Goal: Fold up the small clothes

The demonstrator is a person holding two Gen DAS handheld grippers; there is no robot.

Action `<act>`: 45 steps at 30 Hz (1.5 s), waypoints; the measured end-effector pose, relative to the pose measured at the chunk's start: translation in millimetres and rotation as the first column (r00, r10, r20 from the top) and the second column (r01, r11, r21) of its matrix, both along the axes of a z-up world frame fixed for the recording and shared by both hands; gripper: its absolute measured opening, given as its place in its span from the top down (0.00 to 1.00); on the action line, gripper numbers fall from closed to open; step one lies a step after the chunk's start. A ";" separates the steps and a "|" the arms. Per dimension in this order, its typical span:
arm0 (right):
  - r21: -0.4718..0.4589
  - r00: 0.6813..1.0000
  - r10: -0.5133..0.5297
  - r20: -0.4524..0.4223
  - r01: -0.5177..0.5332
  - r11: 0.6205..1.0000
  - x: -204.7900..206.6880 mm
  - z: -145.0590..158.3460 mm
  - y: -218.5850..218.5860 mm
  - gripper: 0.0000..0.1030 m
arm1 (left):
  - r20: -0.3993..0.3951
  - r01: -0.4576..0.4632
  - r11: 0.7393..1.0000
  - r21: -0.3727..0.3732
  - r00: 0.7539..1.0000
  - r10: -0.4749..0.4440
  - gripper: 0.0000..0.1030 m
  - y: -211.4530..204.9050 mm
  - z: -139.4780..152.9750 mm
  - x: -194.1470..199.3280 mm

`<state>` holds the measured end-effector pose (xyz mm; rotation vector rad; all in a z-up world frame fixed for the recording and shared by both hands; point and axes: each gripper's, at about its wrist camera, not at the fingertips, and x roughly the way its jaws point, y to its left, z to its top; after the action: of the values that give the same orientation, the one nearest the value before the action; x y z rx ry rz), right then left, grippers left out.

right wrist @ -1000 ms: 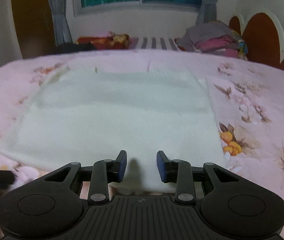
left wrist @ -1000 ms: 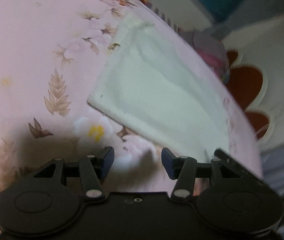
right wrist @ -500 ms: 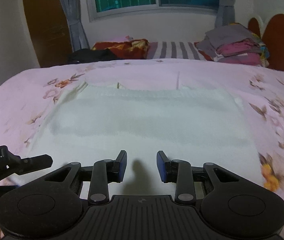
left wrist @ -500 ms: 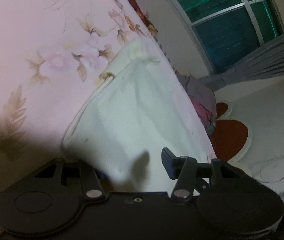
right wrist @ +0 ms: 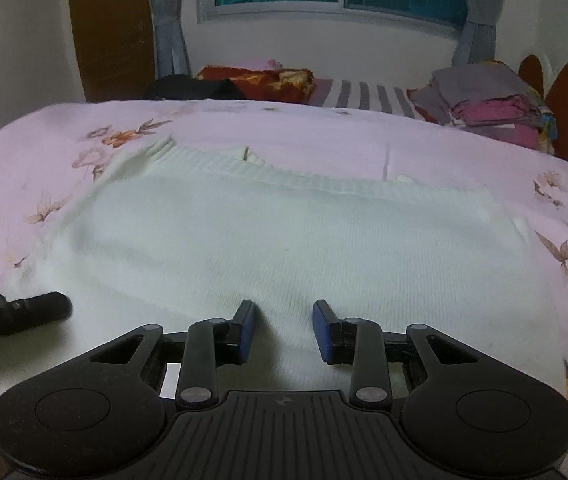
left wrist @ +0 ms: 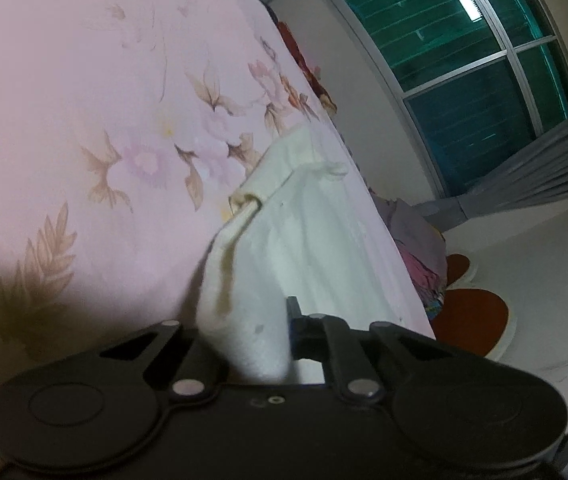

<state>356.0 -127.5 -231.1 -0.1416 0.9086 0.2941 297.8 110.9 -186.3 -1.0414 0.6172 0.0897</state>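
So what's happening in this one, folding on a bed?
Yes. A person with a handheld gripper in each hand is working on a cream knitted garment spread on a pink floral bedsheet. The left gripper has just closed its jaws on the garment's near corner, and the fabric bunches up between them. The right gripper hovers open at the near edge, gripping nothing. No fold is made yet. A stack of folded clothes sits near the headboard.
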 end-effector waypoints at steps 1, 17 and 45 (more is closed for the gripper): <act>-0.016 1.000 0.017 0.017 -0.016 1.000 -2.9 -2.0 1.6 0.69 | 0.003 -0.002 1.000 0.014 1.000 0.002 0.93 -0.9 3.1 -1.5; 0.202 0.990 -0.140 0.008 0.136 0.970 -7.4 32.8 -64.1 0.68 | 0.105 0.244 0.829 0.504 0.935 -0.338 0.94 -115.4 97.9 26.1; 0.368 0.951 -0.268 -0.157 0.308 0.877 -6.9 55.5 -181.3 0.68 | -0.114 0.647 0.564 0.513 0.703 -0.702 0.64 -192.0 69.1 -17.1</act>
<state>349.1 -308.8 -175.6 0.3797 0.9407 0.1985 280.7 -81.1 -117.2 -0.2136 0.8092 -0.4650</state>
